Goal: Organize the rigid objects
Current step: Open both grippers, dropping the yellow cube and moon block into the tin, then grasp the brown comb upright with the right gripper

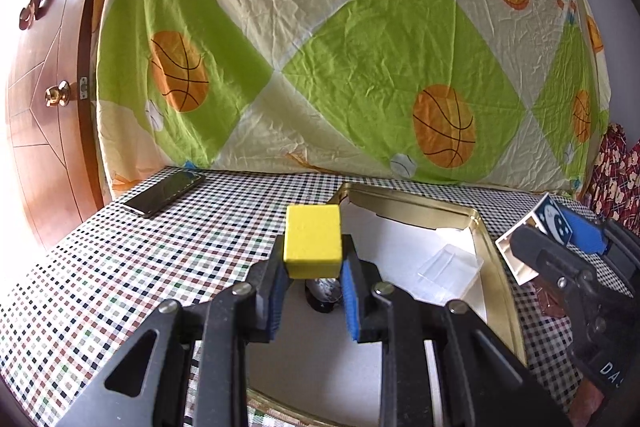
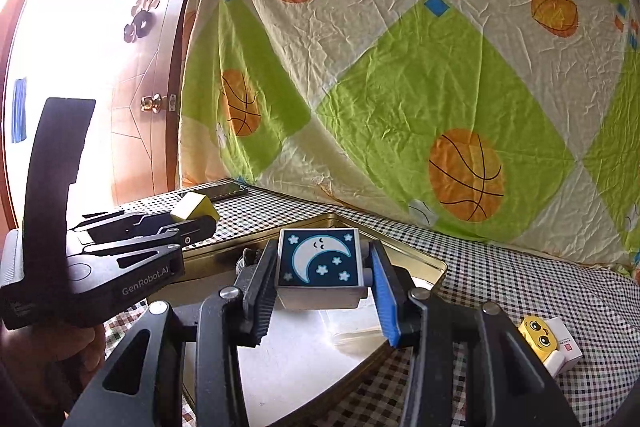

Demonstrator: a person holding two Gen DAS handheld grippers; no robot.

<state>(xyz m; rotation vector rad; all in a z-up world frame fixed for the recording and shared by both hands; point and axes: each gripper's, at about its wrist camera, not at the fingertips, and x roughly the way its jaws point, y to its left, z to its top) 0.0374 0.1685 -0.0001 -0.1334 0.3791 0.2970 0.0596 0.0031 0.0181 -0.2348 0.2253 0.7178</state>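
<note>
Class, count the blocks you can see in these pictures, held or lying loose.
3: yellow block in the left gripper, moon block in the right gripper, face block on the tablecloth. Others may be hidden.

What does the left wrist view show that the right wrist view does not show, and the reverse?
Only the left wrist view shows the clear plastic box and a dark shiny object lying inside the gold tin tray. Only the right wrist view shows the yellow face figure on the checkered cloth. Both show the left claw shut on the yellow block, the right claw shut on the moon cube, the tray and the phone.
</note>
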